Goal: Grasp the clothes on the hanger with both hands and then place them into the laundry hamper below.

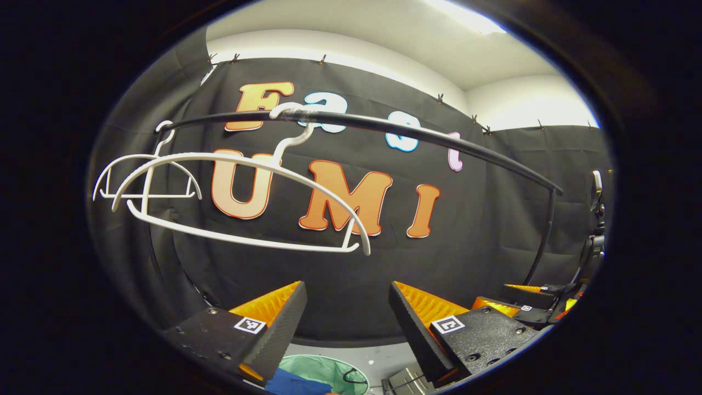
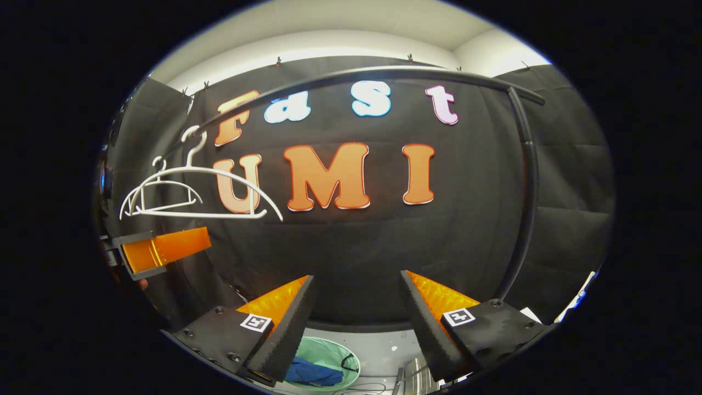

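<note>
Both grippers [image 1: 346, 307] [image 2: 356, 302] gape; blue clothes [image 2: 312, 373] crumpled in hamper [image 2: 351, 356] below

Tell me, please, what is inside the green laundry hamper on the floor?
A crumpled blue garment lies inside the laundry hamper, toward its near side. A thin dark cord sits at its rim. The right gripper's finger covers part of the hamper, so anything there is hidden.

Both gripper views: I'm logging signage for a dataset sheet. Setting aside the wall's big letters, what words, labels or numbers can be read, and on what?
No words or numbers can be read.
Left gripper: its square tags bear black-and-white code patterns, not text.
Right gripper: its square markers are likewise patterns, not text.
White hangers, rail, hamper: no lettering visible.
</note>
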Available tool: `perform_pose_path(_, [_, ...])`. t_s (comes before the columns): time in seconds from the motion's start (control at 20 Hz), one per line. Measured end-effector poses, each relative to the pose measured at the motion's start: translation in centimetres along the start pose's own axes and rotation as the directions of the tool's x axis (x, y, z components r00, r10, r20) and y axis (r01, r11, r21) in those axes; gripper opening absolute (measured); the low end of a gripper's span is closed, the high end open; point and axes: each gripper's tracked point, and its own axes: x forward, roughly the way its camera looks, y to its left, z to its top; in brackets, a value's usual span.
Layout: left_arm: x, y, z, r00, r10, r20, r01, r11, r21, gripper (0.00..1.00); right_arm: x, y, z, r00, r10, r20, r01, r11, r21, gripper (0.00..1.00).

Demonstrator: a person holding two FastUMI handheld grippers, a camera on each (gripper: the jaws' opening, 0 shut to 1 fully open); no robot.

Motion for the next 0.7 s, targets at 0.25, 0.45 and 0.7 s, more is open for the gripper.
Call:
perform_pose_path(0.25, [-3.1,0.6,2.1,0.989,0.121,0.081,-0.123,0.992,0.015,0.98,-1.5,-1.2,1.5,0.999,0.041,0.026,-0.041,0.999,-0.004,0.89])
perform_pose_path(0.45, [-6.0,1.0,3.5,0.970,0.205,0.132,-0.213,0.976,0.049,0.92,-2.7,-2.7,2.3,0.997,0.063,0.045,-0.061,0.998,-0.033,0.89])
perform_pose_path(0.7, [-8.5,2.3,5.2,0.949,0.269,0.164,-0.276,0.961,0.017,0.92,-3.3,-2.7,3.2,0.992,0.101,0.076,-0.097,0.994,-0.054,0.89])
